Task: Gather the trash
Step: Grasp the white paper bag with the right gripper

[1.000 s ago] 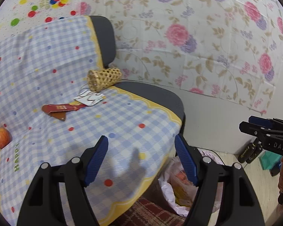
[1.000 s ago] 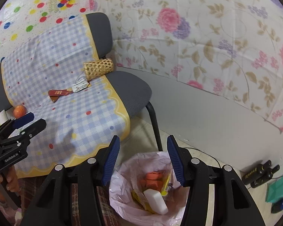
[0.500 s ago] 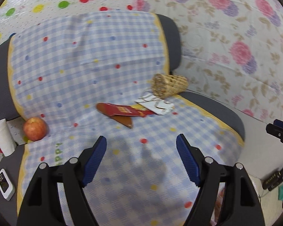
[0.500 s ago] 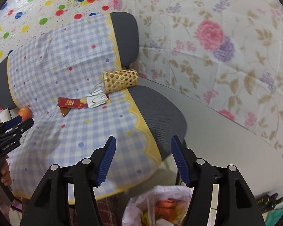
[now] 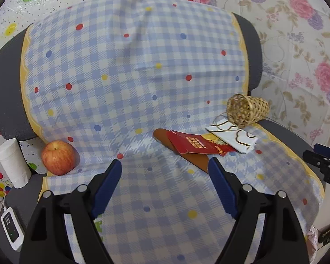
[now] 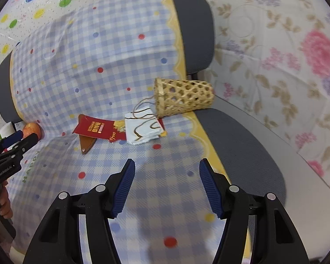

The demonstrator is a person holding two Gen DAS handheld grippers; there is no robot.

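Observation:
A red wrapper (image 5: 195, 145) lies on the checked cloth (image 5: 129, 83) over the chair seat, on top of a brown flat piece (image 5: 198, 161). A white printed wrapper (image 5: 233, 135) lies beside it to the right. Both show in the right wrist view: the red wrapper (image 6: 96, 129), the white wrapper (image 6: 143, 131). My left gripper (image 5: 165, 167) is open and empty, just short of the red wrapper. My right gripper (image 6: 166, 165) is open and empty, above the seat in front of the white wrapper.
A woven bamboo basket (image 5: 247, 110) lies on its side behind the wrappers. A red apple (image 5: 59, 156) rests at the seat's left edge, by a white paper roll (image 5: 12, 162) and a small white device (image 5: 11, 226). Floral wall covering (image 6: 275, 55) is at the right.
Both grippers have swung up from the pink trash bag on the floor toward the chair seat and closer to the wrappers. The bag has left both views. Both stay open.

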